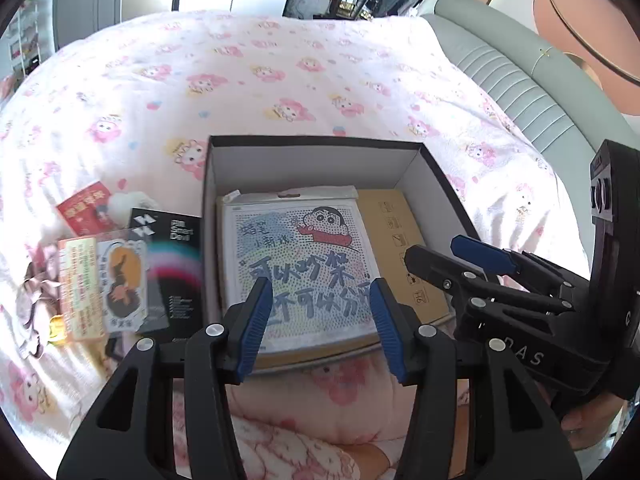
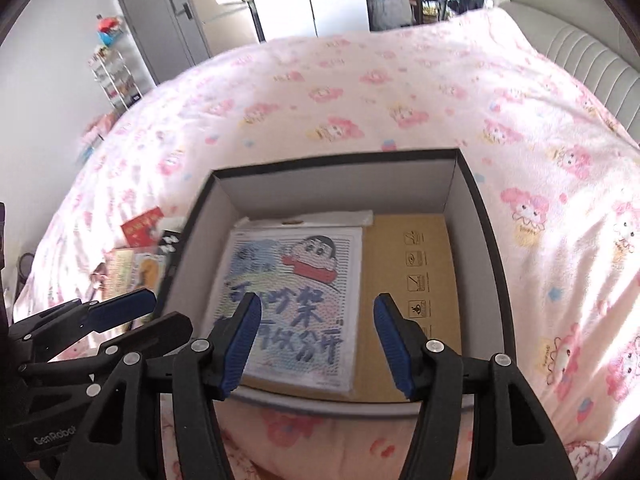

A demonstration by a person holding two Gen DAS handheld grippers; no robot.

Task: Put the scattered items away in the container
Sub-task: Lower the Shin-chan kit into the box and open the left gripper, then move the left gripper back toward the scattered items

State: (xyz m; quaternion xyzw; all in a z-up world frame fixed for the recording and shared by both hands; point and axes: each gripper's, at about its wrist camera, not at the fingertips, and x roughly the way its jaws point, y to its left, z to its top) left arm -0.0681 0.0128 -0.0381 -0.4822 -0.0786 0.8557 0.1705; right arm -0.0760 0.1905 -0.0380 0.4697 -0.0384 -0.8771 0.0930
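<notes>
A black box with white inner walls sits on the bed. Flat inside it lie a square cartoon bead picture and a brown cardboard sheet. My left gripper hovers open over the box's near left corner. Beside it, my right gripper is open above the near edge. Neither holds anything. Left of the box lie a black carton, a figure card, a red packet and a white fluffy item.
The pink cartoon-print bedspread covers the whole bed. A grey padded headboard runs along the right. A brown ribbon-like item lies at the far left. A hand grips the right tool.
</notes>
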